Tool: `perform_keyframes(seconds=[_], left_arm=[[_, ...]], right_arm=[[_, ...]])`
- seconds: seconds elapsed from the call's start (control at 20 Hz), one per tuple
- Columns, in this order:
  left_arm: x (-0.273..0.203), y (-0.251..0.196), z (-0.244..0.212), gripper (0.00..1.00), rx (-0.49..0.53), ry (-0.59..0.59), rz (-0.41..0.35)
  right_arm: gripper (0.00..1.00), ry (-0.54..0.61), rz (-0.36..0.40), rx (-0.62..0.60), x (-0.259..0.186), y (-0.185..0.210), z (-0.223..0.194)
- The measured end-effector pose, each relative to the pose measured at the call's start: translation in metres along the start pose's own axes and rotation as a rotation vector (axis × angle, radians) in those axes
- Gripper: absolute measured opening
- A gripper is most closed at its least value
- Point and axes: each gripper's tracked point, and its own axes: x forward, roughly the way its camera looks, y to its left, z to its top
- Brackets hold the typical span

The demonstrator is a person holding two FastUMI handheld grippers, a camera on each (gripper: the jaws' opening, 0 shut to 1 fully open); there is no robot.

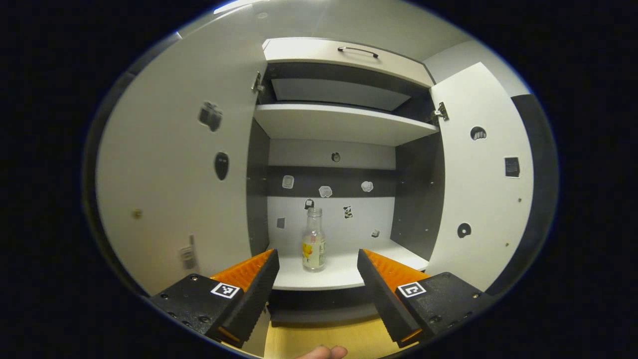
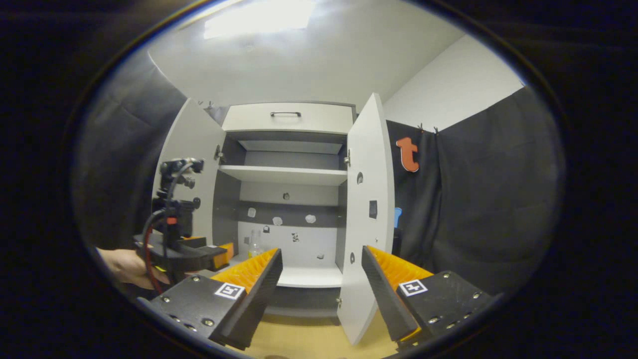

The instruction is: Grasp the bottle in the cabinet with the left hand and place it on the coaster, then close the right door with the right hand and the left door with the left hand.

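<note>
Clear glass bottle [image 1: 313, 240] stands upright mid-shelf, near the lower shelf's [image 1: 344, 276] front edge, both doors wide. Left tongs [image 1: 315, 286] gape empty before it; right tongs [image 2: 321, 284] likewise released. Advance level, straddle the body, clench below the neck.

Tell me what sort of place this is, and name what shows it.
Probably a staged recording booth, not a lived-in kitchen. Black cloth hangs as a wall beside a white cabinet with both doors open. Its shelves are almost bare: one bottle, with small stickers dotted on the back panel.
</note>
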Motion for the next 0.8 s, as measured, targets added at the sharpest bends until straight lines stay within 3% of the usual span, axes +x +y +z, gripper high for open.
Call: perform_keyframes(seconds=[0.3, 0.55, 0.8], left_arm=[[0.112, 0.000, -0.036, 0.99, 0.022, 0.033, 0.058], [0.175, 0.008, -0.076, 0.99, -0.011, 0.091, 0.101], [0.218, 0.022, -0.101, 0.99, 0.028, 0.131, 0.134]], right_arm=[[0.96, 0.011, 0.041, -0.032, -0.002, 0.014, -0.018], [0.94, 0.062, -0.050, 0.011, 0.000, -0.003, -0.037], [0.97, 0.034, -0.039, -0.063, -0.011, -0.003, -0.033]])
